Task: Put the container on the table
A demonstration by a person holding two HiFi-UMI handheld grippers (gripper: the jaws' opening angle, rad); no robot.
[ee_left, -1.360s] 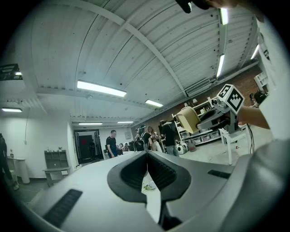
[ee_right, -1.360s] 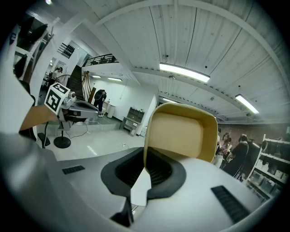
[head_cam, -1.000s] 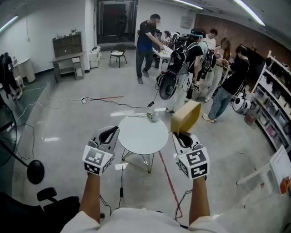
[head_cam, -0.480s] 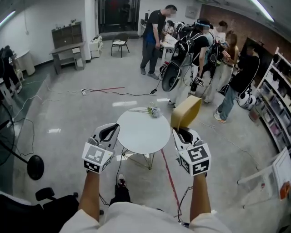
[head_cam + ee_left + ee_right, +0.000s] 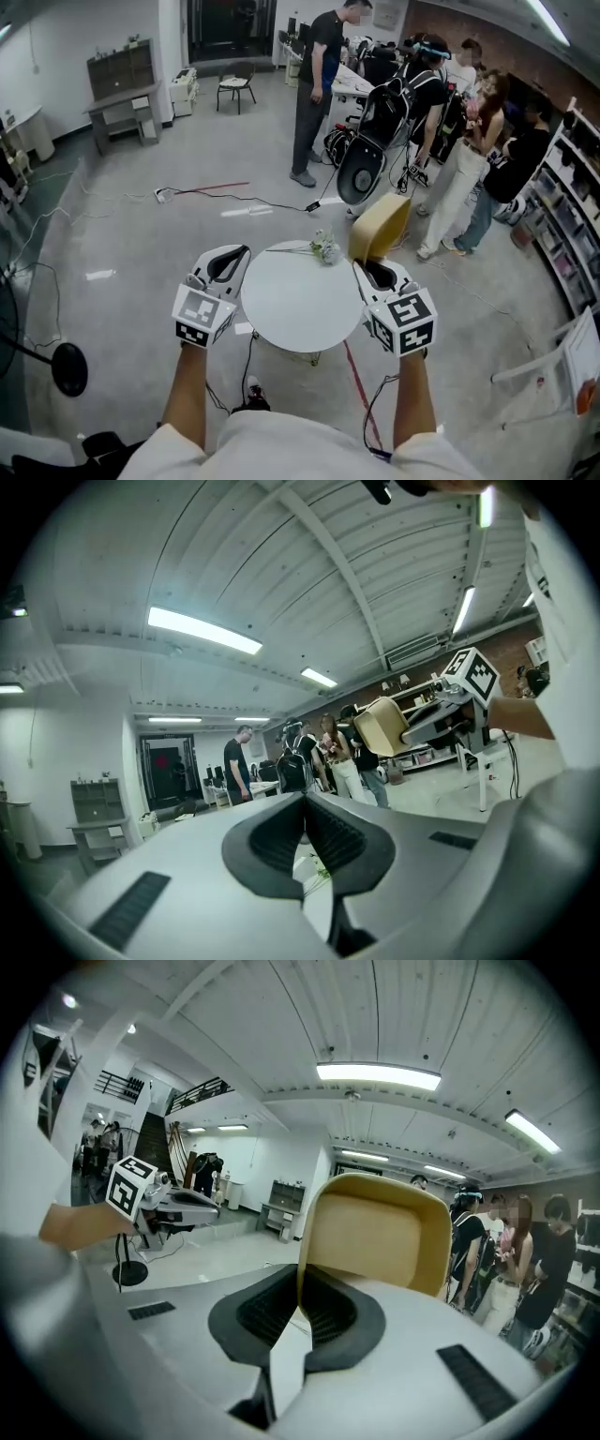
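A tan, squarish container (image 5: 380, 227) stands up out of my right gripper (image 5: 375, 271), which is shut on its rim; it hangs above the right edge of the round white table (image 5: 300, 305). The same container (image 5: 384, 1232) fills the middle of the right gripper view and shows as a tan container (image 5: 382, 726) at the right of the left gripper view. My left gripper (image 5: 228, 264) hovers at the table's left edge, shut with nothing in it. A small bunch of flowers (image 5: 325, 248) lies at the table's far rim.
Several people (image 5: 441, 122) with backpacks stand beyond the table, one person (image 5: 317, 84) further back. Cables (image 5: 234, 197) run over the grey floor. Shelving (image 5: 572, 225) lines the right side. A black round stand base (image 5: 70, 367) sits at the lower left.
The table has drawn closer under both grippers as the view advanced. The container stays clamped in the right gripper. The people behind have shifted slightly.
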